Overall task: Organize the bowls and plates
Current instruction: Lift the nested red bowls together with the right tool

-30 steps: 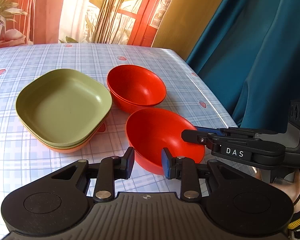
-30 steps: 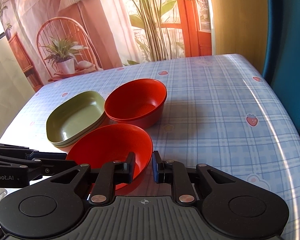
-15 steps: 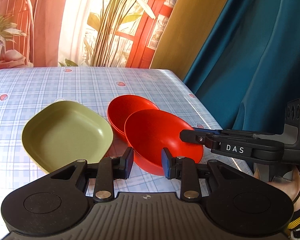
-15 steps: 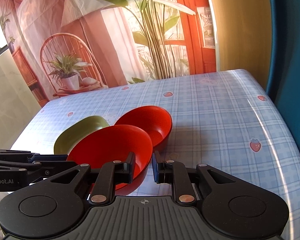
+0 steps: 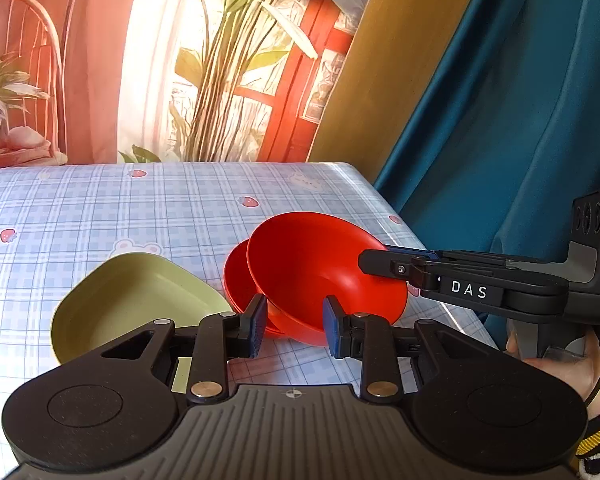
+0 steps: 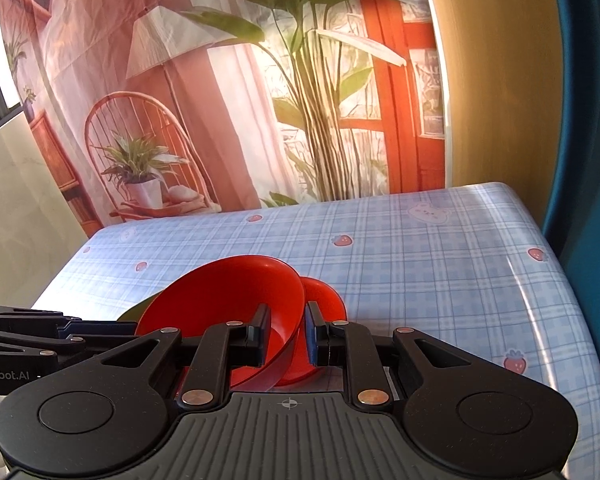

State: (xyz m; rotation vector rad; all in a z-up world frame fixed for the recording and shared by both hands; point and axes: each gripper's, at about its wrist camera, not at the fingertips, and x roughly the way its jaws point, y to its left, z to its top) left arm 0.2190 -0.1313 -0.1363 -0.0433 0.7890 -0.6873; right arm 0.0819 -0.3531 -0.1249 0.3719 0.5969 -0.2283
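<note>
**Red bowl aloft, just short of its mate**

Landmark for all places: resting red bowl point(image 5: 236, 276), upright on the checked bench point(image 5: 100, 208).

- Lifted red bowl point(image 5: 320, 272): clear of the bench, on the near side of the resting red bowl and higher, overlapping it in both wrist views. Tilted rather than level, mouth turned toward the left-hand side.
- Right tongs point(image 6: 286, 338): pinched tight on the thin rim of the lifted red bowl, one pad inside the wall, one outside. Only grip plainly visible.
- Left tongs point(image 5: 295, 328): pads a little apart, nothing seen pressed between them. Underside of the lifted red bowl showing through the gap, seemingly just beyond the tips. Contact with the bowl's left edge not clear from the right wrist view.
- Green plate point(image 5: 132, 300): just beside the resting red bowl on its left-hand side, flat on the bench.

Relation that matters: resting red bowl ahead of and below both tongs, about midway between them. Shows left of the lifted bowl from the left wrist and right of it from the right wrist. Round ware, so no long axis to line up, only tilt and centring. Nearer and already loaded: right hand.

Judged next: forward and down, rim brought level, mouth up, into the resting red bowl. Judged risk: a one-sided rim pinch, so likely swing or a cocked landing on the lower rim.
</note>
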